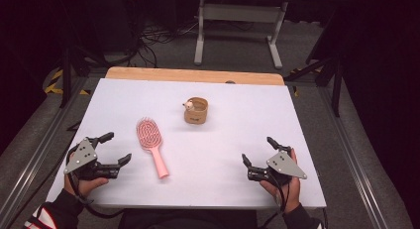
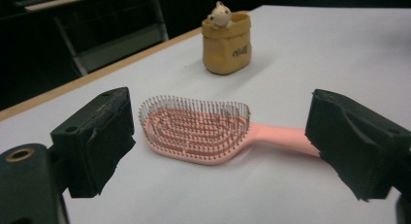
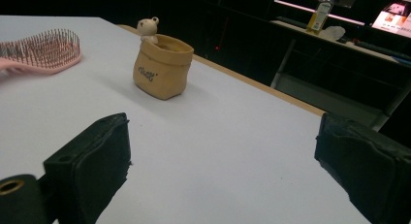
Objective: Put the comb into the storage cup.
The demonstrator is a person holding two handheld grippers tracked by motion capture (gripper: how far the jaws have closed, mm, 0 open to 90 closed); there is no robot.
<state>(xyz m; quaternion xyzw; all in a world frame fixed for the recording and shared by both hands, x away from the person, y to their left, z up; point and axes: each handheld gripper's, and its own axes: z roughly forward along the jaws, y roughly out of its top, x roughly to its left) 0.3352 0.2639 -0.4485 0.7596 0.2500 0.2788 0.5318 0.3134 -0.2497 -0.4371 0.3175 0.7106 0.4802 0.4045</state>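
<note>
Hairbrush (image 1: pixel 150 143), pink, lies bristles up on the white desk (image 1: pixel 237 154), nearer the left edge. Behind it, toward the far edge, stands a tan pouch (image 1: pixel 196 111) with a tiny bear (image 1: pixel 188 105) peeking out. The left tongs (image 1: pixel 108 150) sit just beside the brush, wide open and holding nothing. The right tongs (image 1: pixel 257 149) are wide open and empty too, well apart from it. A grab on the thin handle could slip or spin the brush. What is inside the pouch is hidden.

Pink hairbrush (image 1: pixel 151 144), tan pouch (image 1: pixel 196 111) (cream bear on its rim), white table (image 1: pixel 237 154).
</note>
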